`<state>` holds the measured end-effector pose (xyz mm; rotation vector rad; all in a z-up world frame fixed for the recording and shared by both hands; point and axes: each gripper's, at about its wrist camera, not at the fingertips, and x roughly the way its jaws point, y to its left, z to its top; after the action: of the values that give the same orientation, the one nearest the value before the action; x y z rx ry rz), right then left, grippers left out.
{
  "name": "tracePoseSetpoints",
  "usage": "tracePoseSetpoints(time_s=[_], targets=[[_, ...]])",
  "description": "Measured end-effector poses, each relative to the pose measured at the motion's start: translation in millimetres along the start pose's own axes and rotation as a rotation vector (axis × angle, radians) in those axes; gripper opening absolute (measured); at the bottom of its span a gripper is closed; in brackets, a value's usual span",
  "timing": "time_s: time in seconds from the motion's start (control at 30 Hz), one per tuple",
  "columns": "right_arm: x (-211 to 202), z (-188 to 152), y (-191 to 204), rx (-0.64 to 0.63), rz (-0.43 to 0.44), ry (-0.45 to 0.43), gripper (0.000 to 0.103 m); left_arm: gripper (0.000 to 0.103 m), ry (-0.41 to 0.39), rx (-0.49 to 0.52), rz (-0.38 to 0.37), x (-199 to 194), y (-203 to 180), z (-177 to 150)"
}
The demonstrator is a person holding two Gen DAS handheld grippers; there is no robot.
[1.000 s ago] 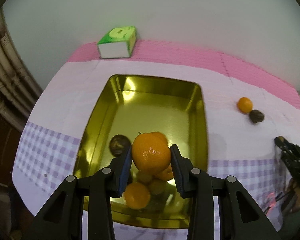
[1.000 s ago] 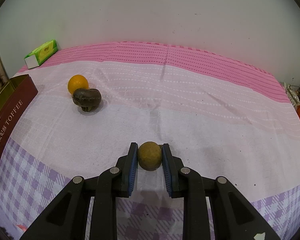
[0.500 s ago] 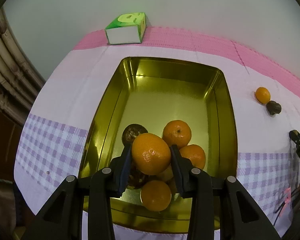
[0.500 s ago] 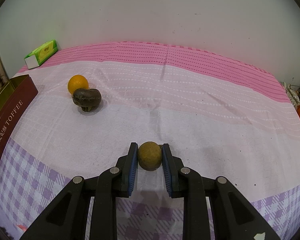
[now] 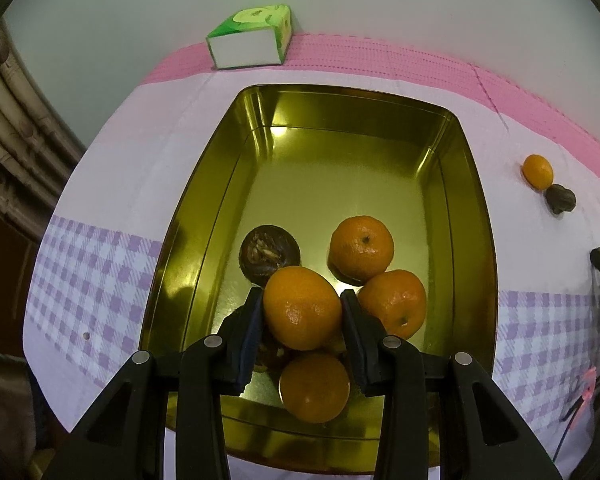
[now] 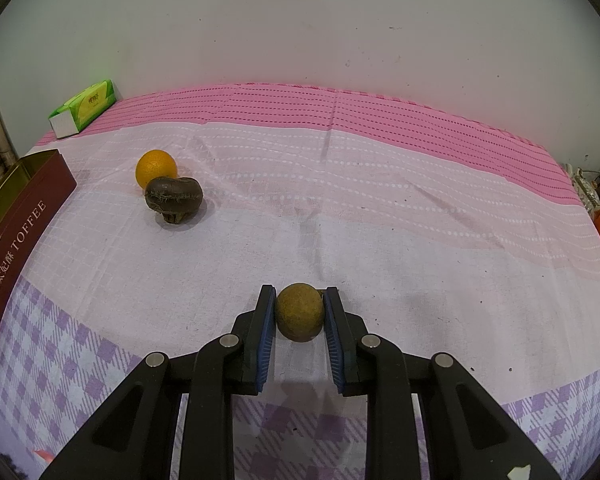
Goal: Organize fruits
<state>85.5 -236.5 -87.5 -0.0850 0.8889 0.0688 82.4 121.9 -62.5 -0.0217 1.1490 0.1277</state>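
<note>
Left gripper (image 5: 302, 307) fingers clamp an orange (image 5: 302, 308) over the tin (image 5: 476, 208), above 3 oranges already inside. Glossy, round, soft peel: grip the equator, lightly. Right gripper (image 6: 299, 312) fingers pinch a dull brown fruit (image 6: 299, 312) on the tabletop, near its front edge.

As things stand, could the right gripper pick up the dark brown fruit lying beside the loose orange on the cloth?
Probably not yet: the right gripper has its jaws shut on a brownish round fruit. The cloth between it and the dark brown fruit looks bare, so the path seems free once it lets go.
</note>
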Motion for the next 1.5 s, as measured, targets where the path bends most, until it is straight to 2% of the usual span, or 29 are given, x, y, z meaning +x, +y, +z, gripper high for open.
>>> tracePoseSetpoints(time_s=[0.8,1.2,1.5], targets=[[0,0,0,0.0,0.0,0.0,0.022,0.041,0.004,0.016,-0.001,3,-5,1],[0,0,0,0.0,0.0,0.0,0.022,0.049,-0.015,0.015,-0.001,-10,1,1],[1,-1,0,0.0,0.001,-0.001,0.022,0.059,-0.075,0.025,0.008,-35,8,2]])
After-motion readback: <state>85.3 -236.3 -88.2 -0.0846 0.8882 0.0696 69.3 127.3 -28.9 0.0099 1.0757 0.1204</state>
